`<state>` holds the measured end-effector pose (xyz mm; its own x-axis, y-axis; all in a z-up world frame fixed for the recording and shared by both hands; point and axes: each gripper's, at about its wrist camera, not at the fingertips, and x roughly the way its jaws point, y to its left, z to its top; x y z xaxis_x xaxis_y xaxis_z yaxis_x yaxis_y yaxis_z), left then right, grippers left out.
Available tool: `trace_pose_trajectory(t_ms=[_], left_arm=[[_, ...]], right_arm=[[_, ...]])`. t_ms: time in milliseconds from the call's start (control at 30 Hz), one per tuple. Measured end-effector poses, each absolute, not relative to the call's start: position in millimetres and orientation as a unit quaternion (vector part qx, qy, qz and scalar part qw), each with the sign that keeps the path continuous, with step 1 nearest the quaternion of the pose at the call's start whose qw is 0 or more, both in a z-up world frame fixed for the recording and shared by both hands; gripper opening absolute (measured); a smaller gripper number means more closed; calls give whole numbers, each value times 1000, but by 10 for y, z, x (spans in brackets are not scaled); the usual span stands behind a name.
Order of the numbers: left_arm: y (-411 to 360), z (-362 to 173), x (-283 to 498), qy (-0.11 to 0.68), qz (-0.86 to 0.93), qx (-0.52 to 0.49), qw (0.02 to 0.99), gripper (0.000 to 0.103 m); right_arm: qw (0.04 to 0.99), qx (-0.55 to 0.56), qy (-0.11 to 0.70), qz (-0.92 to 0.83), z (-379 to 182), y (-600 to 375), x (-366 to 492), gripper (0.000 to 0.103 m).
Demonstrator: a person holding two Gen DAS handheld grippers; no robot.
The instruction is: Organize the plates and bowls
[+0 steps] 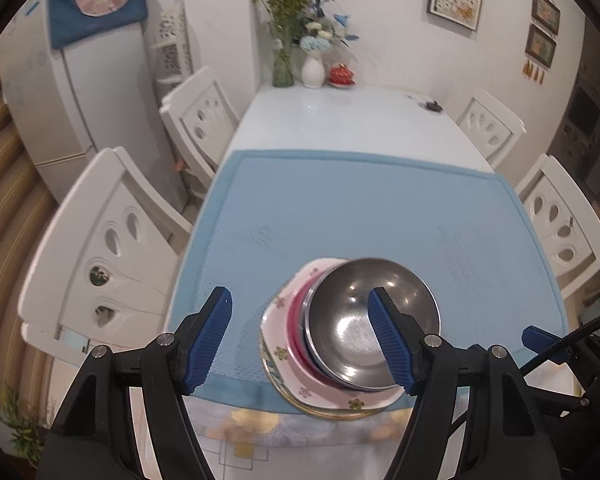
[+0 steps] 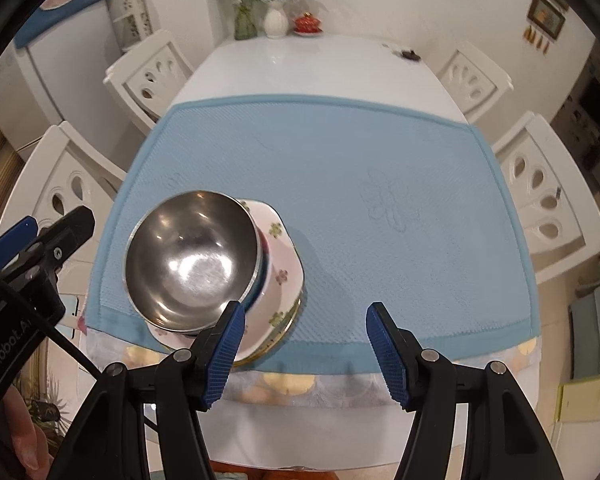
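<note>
A steel bowl [image 1: 364, 320] sits on top of a stack: under it a red bowl [image 1: 294, 320], then a white flowered plate [image 1: 276, 320] on another plate. The stack stands at the near edge of the blue mat [image 1: 340, 208]. My left gripper [image 1: 300, 340] is open and empty, held above the stack, which lies between and below its fingers. In the right wrist view the steel bowl [image 2: 192, 256] and flowered plate [image 2: 284, 272] are at the left. My right gripper [image 2: 304, 344] is open and empty, just right of the stack.
White chairs [image 1: 112, 248] stand along both sides of the table [image 1: 340, 120]. Vases with flowers [image 1: 312, 68] and a red lidded pot [image 1: 342, 75] stand at the far end by the wall. A small dark object [image 1: 432, 106] lies far right. A fridge [image 1: 60, 92] stands left.
</note>
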<state>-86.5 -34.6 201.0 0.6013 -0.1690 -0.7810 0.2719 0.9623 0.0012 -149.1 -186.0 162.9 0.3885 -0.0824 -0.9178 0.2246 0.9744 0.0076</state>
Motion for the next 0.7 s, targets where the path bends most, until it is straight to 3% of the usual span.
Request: trace_pose_trajectory(t_ms=[700], left_arm=[[-310,1953,-630,434,-150,69,886,69]], right_arm=[[831,75,538,-120,1609,-1786,-1365,61]])
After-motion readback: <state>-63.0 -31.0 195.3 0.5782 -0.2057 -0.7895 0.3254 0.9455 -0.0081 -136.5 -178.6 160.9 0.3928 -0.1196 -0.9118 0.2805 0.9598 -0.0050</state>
